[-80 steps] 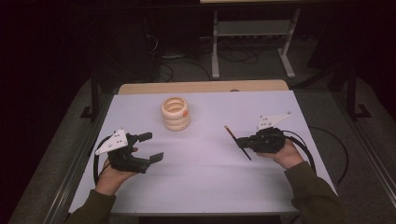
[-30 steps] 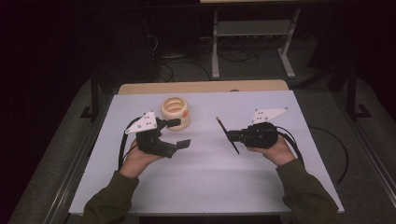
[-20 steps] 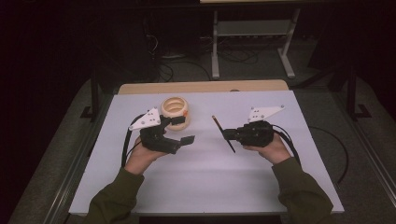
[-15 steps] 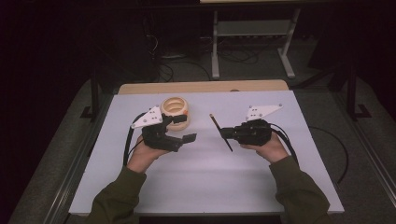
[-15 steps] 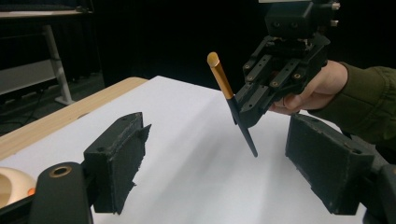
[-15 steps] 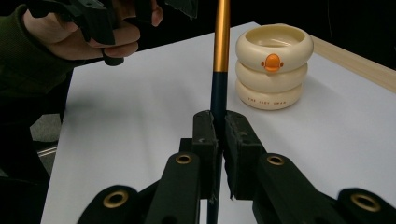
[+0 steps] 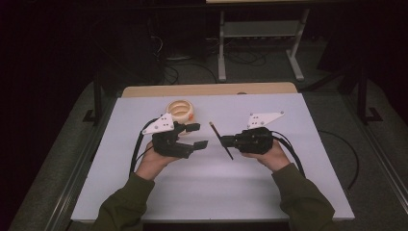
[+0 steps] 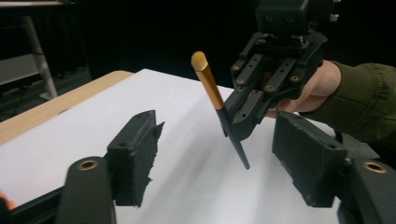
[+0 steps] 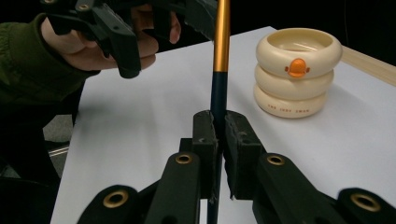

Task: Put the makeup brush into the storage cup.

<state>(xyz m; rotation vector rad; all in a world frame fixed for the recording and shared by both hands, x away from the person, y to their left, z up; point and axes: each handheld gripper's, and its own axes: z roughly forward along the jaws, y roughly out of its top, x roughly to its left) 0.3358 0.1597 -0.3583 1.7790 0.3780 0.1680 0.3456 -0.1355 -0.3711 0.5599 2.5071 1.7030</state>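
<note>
The right gripper (image 7: 225, 141) is clamped on the pencil (image 7: 220, 139), held above the surface (image 7: 288, 192) just right of the cream holder (image 7: 180, 111). The left gripper (image 7: 198, 135), unclenched with nothing between its jaws, has just been closing. Transfer appears pending; the holder is untouched.

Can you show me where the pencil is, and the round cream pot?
pencil (image 8: 208, 84), left gripper view, on its gold upper part.
pot (image 9: 295, 77), right gripper view, on its front wall.

Right gripper (image 9: 218, 126), lower centre, clamps a dark brush handle (image 9: 218, 100) with gold ferrule rising to the top edge. Cream ringed holder (image 9: 297, 74) upper right; left gripper (image 9: 140, 28) upper left.
</note>
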